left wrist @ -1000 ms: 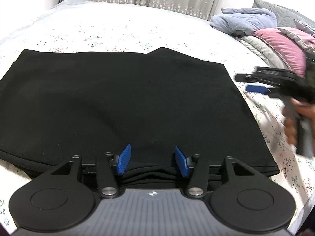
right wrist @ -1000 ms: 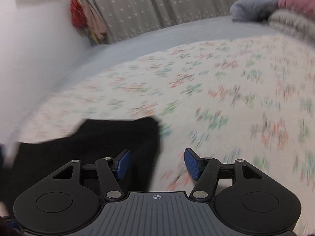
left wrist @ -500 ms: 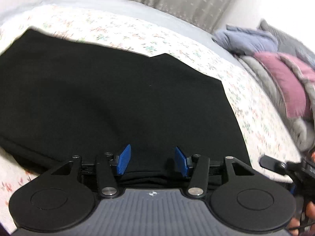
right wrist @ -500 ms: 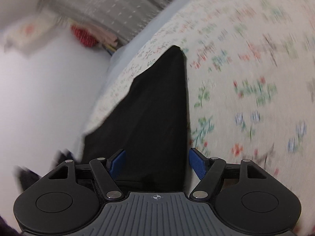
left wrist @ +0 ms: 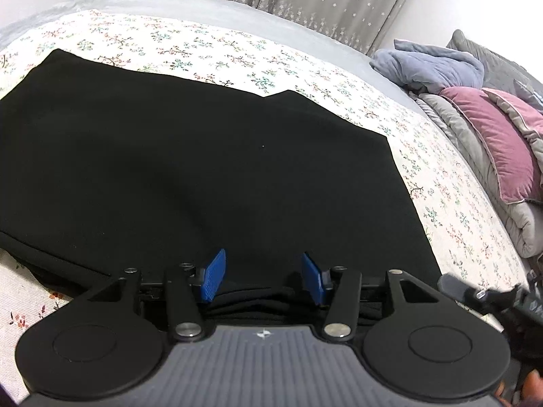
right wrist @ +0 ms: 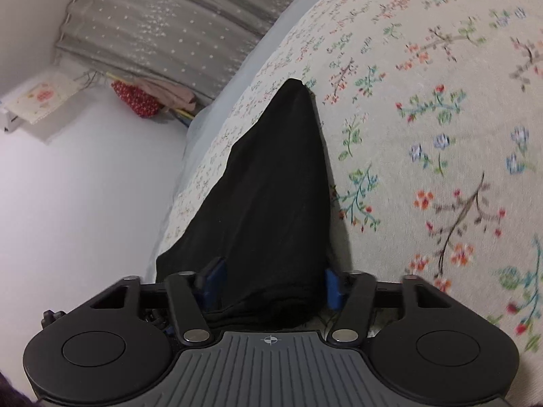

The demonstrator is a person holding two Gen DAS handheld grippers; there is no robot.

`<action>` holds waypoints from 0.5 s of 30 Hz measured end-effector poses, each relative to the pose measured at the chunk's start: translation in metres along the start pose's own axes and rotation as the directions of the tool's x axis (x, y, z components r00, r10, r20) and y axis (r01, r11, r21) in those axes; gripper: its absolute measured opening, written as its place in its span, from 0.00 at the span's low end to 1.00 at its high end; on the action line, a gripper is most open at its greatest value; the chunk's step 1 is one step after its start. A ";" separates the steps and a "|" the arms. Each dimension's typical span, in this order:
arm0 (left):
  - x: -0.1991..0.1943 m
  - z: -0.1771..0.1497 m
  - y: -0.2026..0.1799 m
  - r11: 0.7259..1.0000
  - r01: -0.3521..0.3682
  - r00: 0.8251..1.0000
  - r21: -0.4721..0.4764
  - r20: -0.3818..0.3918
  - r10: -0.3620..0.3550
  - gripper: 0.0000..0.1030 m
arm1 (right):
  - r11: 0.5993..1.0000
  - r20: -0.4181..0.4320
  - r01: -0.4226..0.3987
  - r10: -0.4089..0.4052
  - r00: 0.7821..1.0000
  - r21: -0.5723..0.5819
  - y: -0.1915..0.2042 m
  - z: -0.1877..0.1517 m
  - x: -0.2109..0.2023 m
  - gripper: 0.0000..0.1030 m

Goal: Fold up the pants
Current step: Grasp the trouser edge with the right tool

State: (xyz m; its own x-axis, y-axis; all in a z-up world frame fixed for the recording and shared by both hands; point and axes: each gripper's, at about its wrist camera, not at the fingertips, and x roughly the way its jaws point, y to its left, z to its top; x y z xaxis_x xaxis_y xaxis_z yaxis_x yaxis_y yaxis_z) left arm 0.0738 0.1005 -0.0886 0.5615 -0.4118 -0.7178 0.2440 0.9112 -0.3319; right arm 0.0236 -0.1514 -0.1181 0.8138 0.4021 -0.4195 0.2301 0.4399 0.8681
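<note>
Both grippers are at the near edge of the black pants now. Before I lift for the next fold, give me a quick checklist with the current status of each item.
1. Right gripper has fabric between its pads: ok. Its jaws have just been closing, and the corner of the pants fills the gap.
2. Right grip firm: cannot tell; the pads are mostly hidden by cloth.
3. Left gripper holds the hem: not ok. Bunched pants edge lies between the blue pads, but visible gaps remain on both sides.
4. Pants lying flat: ok, smooth on the floral bedsheet.
5. Fold path clear: ok; the pillows sit off to the side.
</note>
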 end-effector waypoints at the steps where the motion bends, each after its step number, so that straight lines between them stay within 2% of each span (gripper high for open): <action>1: 0.000 0.000 0.001 1.000 0.001 1.000 -0.004 -0.001 -0.001 0.52 | 1.000 0.006 0.008 -0.008 1.000 0.011 -0.001 -0.002 0.002 0.37; 4: 0.000 0.000 0.002 1.000 0.001 1.000 0.001 -0.004 -0.001 0.52 | 0.999 0.039 0.047 -0.047 0.998 0.023 -0.002 -0.010 0.001 0.19; 9: 0.000 0.002 0.001 1.000 -0.003 1.000 0.008 -0.016 0.003 0.52 | 0.996 0.100 0.086 -0.084 0.991 -0.011 0.007 -0.020 -0.003 0.15; 12: 0.003 0.006 -0.006 0.998 -0.048 0.998 0.037 -0.038 0.049 0.52 | 0.998 0.130 0.068 -0.067 0.989 -0.004 0.007 -0.024 -0.006 0.15; 15: 0.007 0.010 -0.015 0.993 -0.098 0.993 0.067 -0.055 0.102 0.52 | 0.981 0.148 0.144 -0.124 0.981 -0.134 0.016 -0.032 0.002 0.13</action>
State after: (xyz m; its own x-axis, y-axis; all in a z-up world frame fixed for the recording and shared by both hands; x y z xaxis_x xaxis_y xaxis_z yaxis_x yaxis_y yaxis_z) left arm 0.0823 0.0845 -0.0822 0.5393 -0.3171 -0.7802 0.2400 0.9459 -0.2185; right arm 0.0120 -0.1182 -0.1135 0.8492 0.2208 -0.4796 0.2715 0.5964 0.7553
